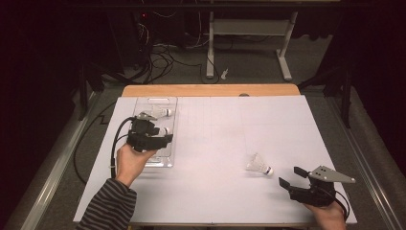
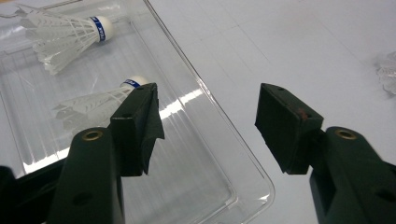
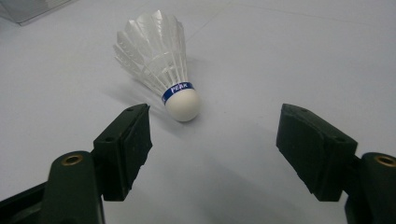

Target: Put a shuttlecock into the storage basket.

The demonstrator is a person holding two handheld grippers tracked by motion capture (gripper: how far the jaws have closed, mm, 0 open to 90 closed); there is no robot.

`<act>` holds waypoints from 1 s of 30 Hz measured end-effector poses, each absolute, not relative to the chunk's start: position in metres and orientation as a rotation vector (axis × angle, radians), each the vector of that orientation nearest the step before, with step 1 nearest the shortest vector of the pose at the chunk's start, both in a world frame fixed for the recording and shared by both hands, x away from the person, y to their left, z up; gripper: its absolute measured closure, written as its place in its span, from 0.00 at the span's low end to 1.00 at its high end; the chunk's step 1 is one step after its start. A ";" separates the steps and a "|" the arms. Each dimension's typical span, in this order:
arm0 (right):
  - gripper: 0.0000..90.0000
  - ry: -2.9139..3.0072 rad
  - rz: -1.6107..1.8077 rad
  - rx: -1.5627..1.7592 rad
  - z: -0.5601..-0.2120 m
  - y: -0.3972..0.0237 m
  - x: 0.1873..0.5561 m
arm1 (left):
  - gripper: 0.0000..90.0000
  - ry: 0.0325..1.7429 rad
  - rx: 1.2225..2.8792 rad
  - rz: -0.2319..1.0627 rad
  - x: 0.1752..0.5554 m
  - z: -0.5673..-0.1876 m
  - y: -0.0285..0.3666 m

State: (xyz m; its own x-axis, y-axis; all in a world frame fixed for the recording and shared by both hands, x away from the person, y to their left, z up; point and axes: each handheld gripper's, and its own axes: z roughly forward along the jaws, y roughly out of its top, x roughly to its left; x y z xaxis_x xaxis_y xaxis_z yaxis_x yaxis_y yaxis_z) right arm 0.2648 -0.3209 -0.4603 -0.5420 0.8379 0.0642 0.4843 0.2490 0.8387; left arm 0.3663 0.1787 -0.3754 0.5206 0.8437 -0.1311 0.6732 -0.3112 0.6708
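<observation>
Right gripper [image 3: 212, 140], jaws spread, faces the white feathered shuttlecock [image 3: 161, 65] lying right on the tabletop [image 1: 215, 143]. Left gripper [image 2: 208, 130], also spread, hovers over the clear plastic tray [image 2: 219, 107]. Next, likely: advance and pinch the cork.

Lab or recording studio, not home. White sheet [image 1: 215, 158] covers wooden tabletop [image 1: 210, 90] as plain work surface. Black curtains [image 1: 43, 43] close off both sides. Cables [image 1: 160, 57] tangled across grey carpet [image 1: 249, 62] behind table. White frame legs of adjustable desk [image 1: 249, 28] at back. Metal rail [image 1: 45, 177] runs along floor at left. Dim surroundings, light only on table.
</observation>
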 end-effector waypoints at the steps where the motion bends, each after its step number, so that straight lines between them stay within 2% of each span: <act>1: 0.30 2.129 1.210 1.209 -0.460 -0.321 0.265 | 0.45 1.229 2.073 0.320 0.365 -0.376 0.179; 30: 0.30 2.130 1.209 1.207 -0.460 -0.321 0.265 | 0.43 1.207 2.043 0.332 0.343 -0.384 0.186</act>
